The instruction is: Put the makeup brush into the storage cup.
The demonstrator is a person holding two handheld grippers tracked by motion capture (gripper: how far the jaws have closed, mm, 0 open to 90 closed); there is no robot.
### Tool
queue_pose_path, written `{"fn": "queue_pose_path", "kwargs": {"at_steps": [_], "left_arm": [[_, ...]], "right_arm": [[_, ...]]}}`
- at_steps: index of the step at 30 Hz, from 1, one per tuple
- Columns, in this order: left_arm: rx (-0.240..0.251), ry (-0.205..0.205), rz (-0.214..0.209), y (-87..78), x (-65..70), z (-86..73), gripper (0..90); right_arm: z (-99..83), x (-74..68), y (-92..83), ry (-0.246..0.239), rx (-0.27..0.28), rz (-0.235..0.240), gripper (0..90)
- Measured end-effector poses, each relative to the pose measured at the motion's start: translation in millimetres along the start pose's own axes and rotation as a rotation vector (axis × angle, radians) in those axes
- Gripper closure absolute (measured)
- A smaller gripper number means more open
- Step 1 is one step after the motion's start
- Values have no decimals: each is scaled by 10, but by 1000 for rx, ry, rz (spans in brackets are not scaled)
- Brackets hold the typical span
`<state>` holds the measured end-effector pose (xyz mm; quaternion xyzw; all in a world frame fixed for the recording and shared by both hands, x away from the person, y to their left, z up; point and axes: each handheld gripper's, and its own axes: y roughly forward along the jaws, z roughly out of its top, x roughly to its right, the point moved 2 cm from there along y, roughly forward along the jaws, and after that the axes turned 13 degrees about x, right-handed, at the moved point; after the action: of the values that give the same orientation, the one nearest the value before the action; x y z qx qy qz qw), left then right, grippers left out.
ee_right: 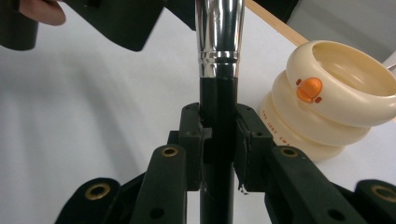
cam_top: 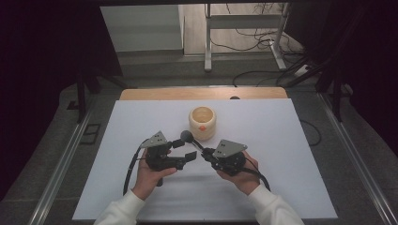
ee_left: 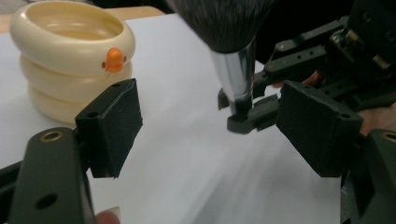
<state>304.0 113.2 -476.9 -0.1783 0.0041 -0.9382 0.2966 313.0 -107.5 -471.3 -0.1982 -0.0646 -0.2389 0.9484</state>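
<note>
Hidden: the brush's (ee_left: 232,70) bristle head is cut off at the top of the left gripper view, blurred too.
Left gripper (cam_top: 182,152): just left of the brush, jaws spread wide with nothing between them (pads clear of the silver ferrule).
Brush: standing just before the cream ringed cup (cam_top: 202,123), on the person's side.
Right gripper (ee_right: 218,140): clenched on the brush's black handle, below the ferrule.
Table (cam_top: 281,178): white, under it all.
</note>
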Motion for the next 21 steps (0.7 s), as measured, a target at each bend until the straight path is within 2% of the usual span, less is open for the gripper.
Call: {"fn": "queue_pose_path", "kwargs": {"at_steps": [3,6,10,13,19,21], "left_arm": [[24,-33,-28,30,-20,-1,250],[40,-33,-33,49,-27,-5,277],[54,-53,-56,70,-32,-9,320],[66,-44,-71,89,-18,-14,390],[73,-61,-106,102,-20,-22,604],[70,-63,-106,98,-29,-28,666]], "right_arm": [[0,-11,13,0,1,0,751],[-3,-22,24,1,0,0,751],[-2,-36,37,-2,3,3,750],[-3,-53,53,-1,3,9,751],[-4,-87,85,-3,1,22,750],[-4,-92,88,-2,3,25,750]]}}
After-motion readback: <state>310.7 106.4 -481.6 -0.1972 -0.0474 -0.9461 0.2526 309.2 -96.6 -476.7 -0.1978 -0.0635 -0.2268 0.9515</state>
